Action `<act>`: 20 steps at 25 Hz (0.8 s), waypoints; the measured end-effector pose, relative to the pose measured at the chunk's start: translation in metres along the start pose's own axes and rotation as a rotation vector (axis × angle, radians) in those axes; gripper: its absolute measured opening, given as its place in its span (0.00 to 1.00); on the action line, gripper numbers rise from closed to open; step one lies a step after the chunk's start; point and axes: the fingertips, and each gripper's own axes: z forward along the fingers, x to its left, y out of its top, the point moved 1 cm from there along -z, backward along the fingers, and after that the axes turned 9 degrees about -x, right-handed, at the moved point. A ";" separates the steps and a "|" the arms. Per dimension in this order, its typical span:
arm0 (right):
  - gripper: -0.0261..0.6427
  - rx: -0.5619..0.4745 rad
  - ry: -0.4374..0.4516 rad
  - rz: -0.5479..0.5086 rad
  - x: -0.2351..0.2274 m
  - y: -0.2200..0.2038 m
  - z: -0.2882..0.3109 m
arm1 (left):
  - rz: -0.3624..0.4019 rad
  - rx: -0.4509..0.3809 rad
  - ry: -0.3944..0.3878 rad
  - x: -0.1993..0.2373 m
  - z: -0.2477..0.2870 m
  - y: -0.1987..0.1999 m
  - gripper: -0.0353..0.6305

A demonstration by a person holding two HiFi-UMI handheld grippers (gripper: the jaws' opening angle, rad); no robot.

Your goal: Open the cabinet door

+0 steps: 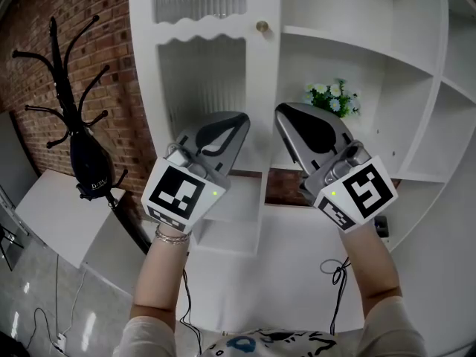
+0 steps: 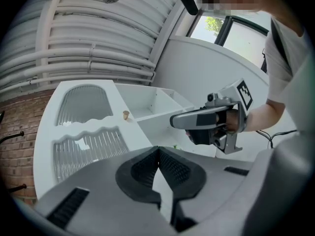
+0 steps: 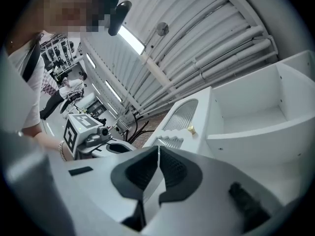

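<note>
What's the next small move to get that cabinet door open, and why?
Probably open the right tongs and raise them toward the small knob on the cabinet door. They're shut on nothing and hang short of the door, which looks closed, with the knob above their tips.

Bright, even light is filling all 3 views. A window is glaring at 1 o'clock in the left gripper view, a strip light at 11 o'clock in the right. Fisheye distortion is bending and darkening their edges.

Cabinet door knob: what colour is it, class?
The knob is brassy gold, clearest in the head view.
</note>
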 end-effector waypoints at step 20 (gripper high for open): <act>0.08 -0.030 -0.100 -0.099 -0.074 0.023 0.054 | 0.102 -0.046 0.093 0.082 0.069 0.046 0.08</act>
